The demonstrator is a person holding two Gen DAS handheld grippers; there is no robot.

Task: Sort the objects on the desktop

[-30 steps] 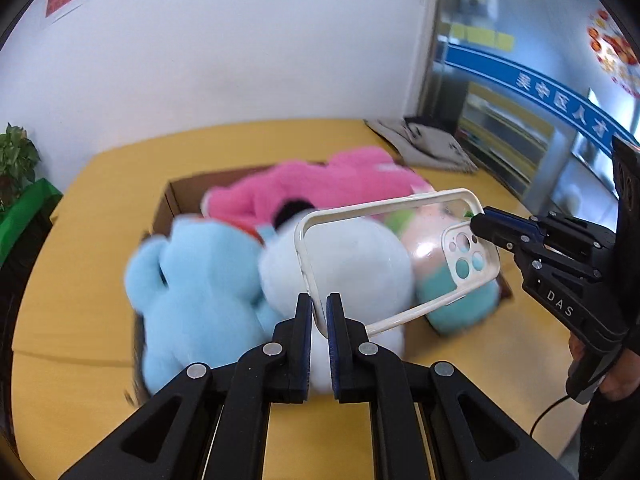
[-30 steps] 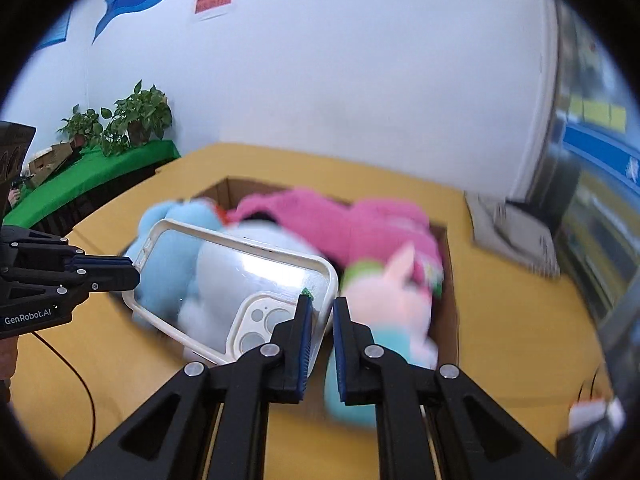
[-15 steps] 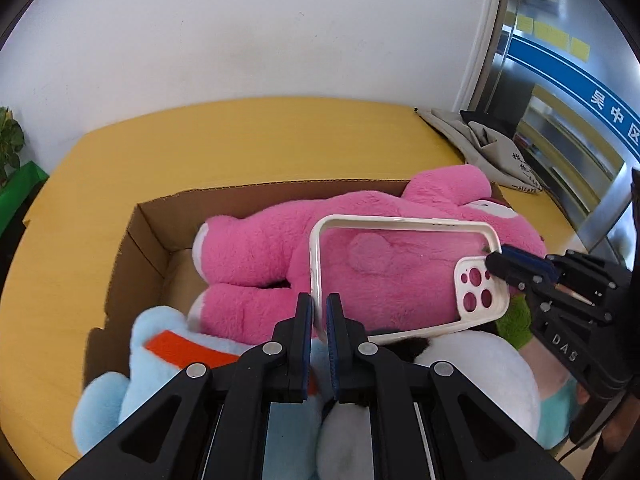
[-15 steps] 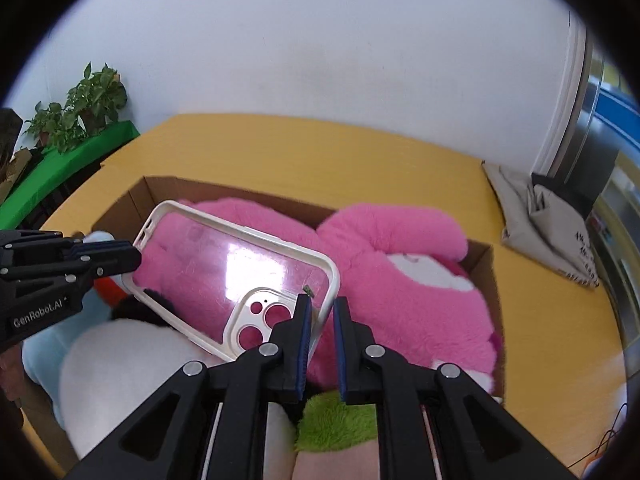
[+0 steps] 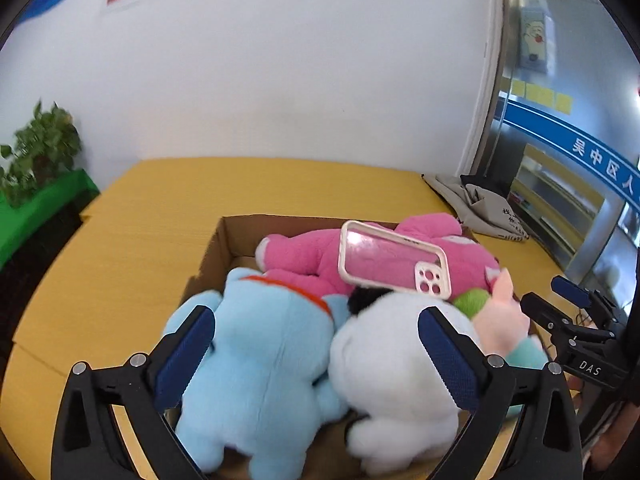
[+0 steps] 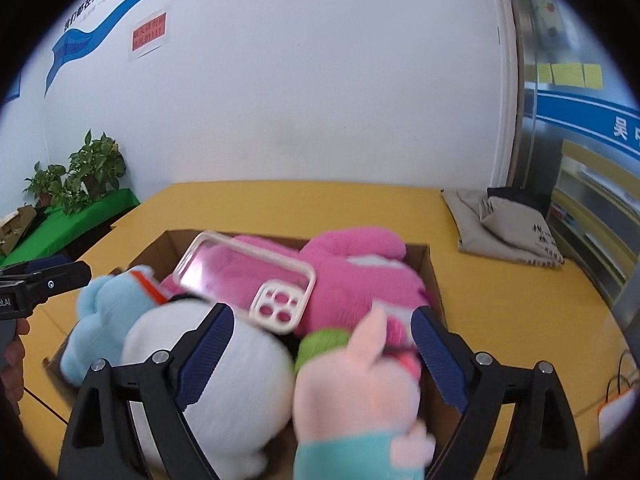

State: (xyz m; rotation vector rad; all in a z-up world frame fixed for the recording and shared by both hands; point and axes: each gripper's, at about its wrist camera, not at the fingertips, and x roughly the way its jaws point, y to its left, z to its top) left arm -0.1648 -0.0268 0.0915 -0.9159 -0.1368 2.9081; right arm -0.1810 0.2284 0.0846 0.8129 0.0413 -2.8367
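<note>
A clear phone case with a cream rim lies free on the pink plush toy inside the cardboard box. My left gripper hangs back over the near end of the box, jaws opening wide, nothing pressed between them; the blue plush and white plush lie below. My right gripper is likewise opening, above the white plush and the pink-and-teal plush, apart from the case. Each gripper shows at the edge of the other's view.
The box sits on a yellow table. A grey cloth bag lies at the table's far right. Potted plants on a green stand are left of the table. A white wall runs behind.
Both grippers were shut on opposite ends of the phone case; now both are open and pulled back, and the case lies on the pink plush in the box.
</note>
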